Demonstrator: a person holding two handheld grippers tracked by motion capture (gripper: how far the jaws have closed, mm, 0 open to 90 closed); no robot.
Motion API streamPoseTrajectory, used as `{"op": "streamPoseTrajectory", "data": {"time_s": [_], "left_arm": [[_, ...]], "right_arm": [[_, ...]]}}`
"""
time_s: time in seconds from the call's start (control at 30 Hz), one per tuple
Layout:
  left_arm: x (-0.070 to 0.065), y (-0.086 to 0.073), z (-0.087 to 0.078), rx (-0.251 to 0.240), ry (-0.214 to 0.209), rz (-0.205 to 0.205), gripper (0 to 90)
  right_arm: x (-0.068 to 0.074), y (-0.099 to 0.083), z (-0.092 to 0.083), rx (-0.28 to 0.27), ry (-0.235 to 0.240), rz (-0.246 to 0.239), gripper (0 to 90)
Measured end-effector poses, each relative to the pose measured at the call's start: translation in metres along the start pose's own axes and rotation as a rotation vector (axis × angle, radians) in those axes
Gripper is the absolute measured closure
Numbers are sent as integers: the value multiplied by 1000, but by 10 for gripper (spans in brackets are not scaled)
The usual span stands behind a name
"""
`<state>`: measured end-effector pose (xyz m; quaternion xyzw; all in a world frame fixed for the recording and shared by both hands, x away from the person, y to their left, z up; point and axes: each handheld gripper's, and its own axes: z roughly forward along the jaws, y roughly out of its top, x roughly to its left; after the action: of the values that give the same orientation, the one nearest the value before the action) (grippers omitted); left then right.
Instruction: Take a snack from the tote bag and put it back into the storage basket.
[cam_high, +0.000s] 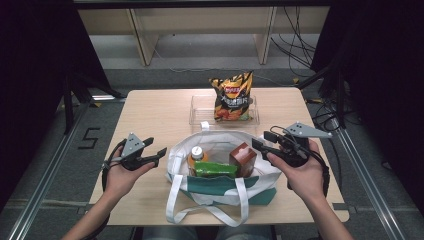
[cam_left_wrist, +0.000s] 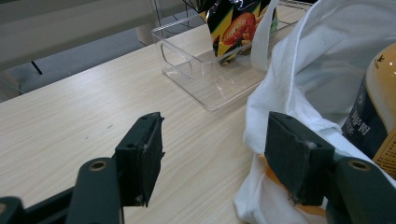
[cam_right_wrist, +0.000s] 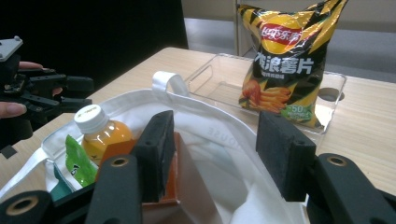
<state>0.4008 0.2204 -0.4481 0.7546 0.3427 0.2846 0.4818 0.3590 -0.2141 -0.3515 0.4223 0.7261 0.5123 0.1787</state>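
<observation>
My left gripper sits over the bench's left half, jaws spread, nothing between them. In the left gripper view one pad hangs over bare bench and the other pad is right at the white tote bag's left wall; I can't tell whether it touches the cloth.

The tote bag stands at the bench's near edge, centre, mouth open. Inside, left to right: orange-drink bottle with white cap, green packet lying across the front, brown carton upright at the right.

Behind the bag, toward the far edge, there's a clear tray with a chip bag standing upright in it.

My right gripper is at the bag's right rim, jaws apart and gripping nothing. In the right gripper view the carton lies just beside the inner face of one pad, partly behind it; contact unclear. The other pad sits over white bag cloth, well clear of the carton. The carton isn't clamped.
</observation>
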Motion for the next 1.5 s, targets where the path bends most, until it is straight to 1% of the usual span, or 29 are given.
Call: {"op": "streamPoseTrajectory", "data": {"time_s": [0.03, 0.13, 0.17, 0.23, 0.3, 0.43, 0.47, 0.6, 0.63, 0.73, 0.77, 0.8, 0.83, 0.9, 0.93, 1.0, 1.03, 1.07, 1.13, 1.17, 1.2, 1.23, 1.3, 1.33, 1.37, 1.4, 1.43, 1.47, 1.5], "left_arm": [[0, 1, 0, 0, 0, -1, 366], [-1, 3, -2, -9, 1, 4, 365], [-2, 3, -3, -1, 7, -1, 365], [-2, 4, -1, -7, 2, 4, 365], [-3, 3, -1, 0, 6, 1, 365], [-2, 2, 0, -2, -1, 2, 365], [-2, 2, 0, -2, 1, 2, 365], [-1, 3, -1, 2, 9, -2, 366], [0, 2, 1, -2, 2, -1, 366], [0, 1, 0, 7, 8, -1, 365], [-1, 2, 0, 7, 7, 0, 365], [-1, 2, 0, 5, 7, -1, 365], [-1, 2, 0, 5, 6, 3, 365], [0, 2, 0, -4, 0, 2, 365], [0, 2, 0, -1, 2, 1, 365], [0, 2, 1, -3, -1, -5, 365], [0, 2, 0, -2, 1, 0, 365], [0, 2, 0, -2, 1, -2, 365], [0, 2, 1, -5, 0, -4, 365], [0, 2, 1, -5, 0, -4, 365], [0, 1, 1, -5, 0, -3, 365], [0, 1, 0, 4, 7, -5, 366], [0, 1, 0, 3, 5, -3, 365], [0, 1, 0, 3, 5, -3, 365], [0, 1, 0, 2, 5, -2, 366], [0, 1, 1, -5, -1, -5, 365], [0, 2, 1, -5, 0, -4, 365], [0, 2, 1, -5, 0, -3, 365], [0, 1, 1, -5, 0, -4, 366]], "right_arm": [[0, 0, 0, -4, 1, -19, 474], [5, -2, 0, -6, 13, 5, 471], [5, -2, 0, -8, 9, -18, 469], [8, -3, -1, -17, 21, -6, 463], [11, -4, -1, -21, 35, -17, 451], [17, -8, 1, -12, 54, -28, 407], [18, -9, 3, -24, 54, -39, 396], [23, -12, 8, -7, 62, -21, 332], [22, -12, 9, -12, 65, -39, 314], [24, -14, 12, -3, 60, -55, 277], [25, -15, 13, -5, 71, -53, 264], [26, -16, 15, -6, 55, -63, 256], [28, -17, 15, -2, 58, -56, 251], [29, -20, 16, -1, 52, -82, 236], [31, -20, 17, 8, 60, -65, 235], [29, -22, 19, -13, 64, -106, 223], [30, -22, 18, 2, 46, -94, 222], [31, -24, 19, 7, 46, -81, 220], [30, -27, 22, 6, 49, -109, 220], [33, -29, 22, 28, 49, -76, 219], [34, -30, 23, 42, 45, -64, 219], [31, -31, 25, 36, 49, -107, 219], [33, -34, 27, 53, 40, -94, 219], [33, -35, 30, 38, 33, -102, 220], [33, -37, 31, 54, 40, -95, 223], [31, -38, 33, 30, 29, -123, 228], [30, -39, 33, 45, 32, -133, 234], [31, -40, 34, 37, 23, -118, 239], [29, -41, 34, 39, 31, -126, 246]]}}
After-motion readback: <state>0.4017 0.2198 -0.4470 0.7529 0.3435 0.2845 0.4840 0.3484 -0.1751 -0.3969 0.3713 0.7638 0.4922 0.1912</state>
